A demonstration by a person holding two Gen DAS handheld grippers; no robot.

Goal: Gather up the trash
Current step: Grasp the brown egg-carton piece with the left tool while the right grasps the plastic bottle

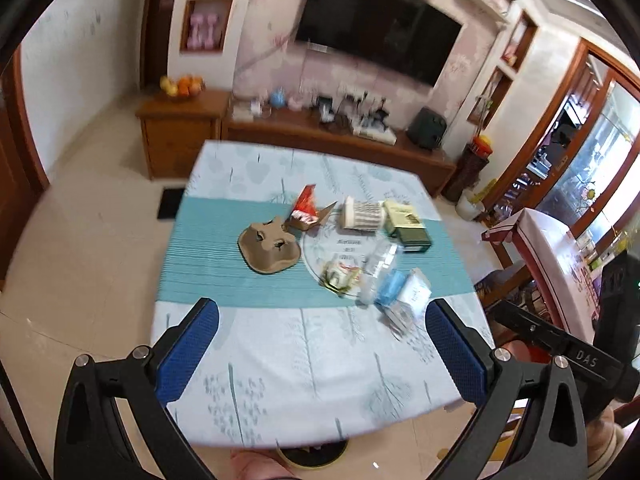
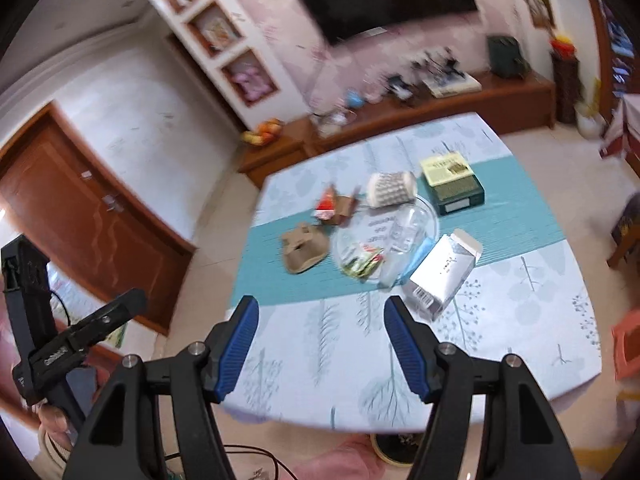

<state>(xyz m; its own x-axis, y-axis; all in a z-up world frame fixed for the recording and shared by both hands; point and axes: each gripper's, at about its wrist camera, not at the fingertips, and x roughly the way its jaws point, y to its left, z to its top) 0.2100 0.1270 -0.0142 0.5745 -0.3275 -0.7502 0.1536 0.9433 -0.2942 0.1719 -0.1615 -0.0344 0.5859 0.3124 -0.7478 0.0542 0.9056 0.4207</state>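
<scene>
Both grippers spread, nothing held.
The silver carton [image 2: 444, 276] is shown whole only by the right wrist view; left gripper [image 1: 322, 344] and right gripper [image 2: 320, 344] are held over the table [image 2: 520, 340].

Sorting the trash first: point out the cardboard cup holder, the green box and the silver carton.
cardboard cup holder [image 1: 269, 249], left wrist view, its middle between the cup holes
green box [image 2: 454, 189], right wrist view, its dark top
silver carton [image 2: 442, 276], right wrist view, its broad face

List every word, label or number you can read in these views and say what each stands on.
"DAS": white letters on the right claw's black body, seen in the left wrist view.
White and silver carton: dark print and a barcode, too blurred.
Green and cream box: printed label, too blurred.
Clear round plate: dark printing, too blurred.
Left claw's black body, right wrist view: lettering, too blurred.
</scene>
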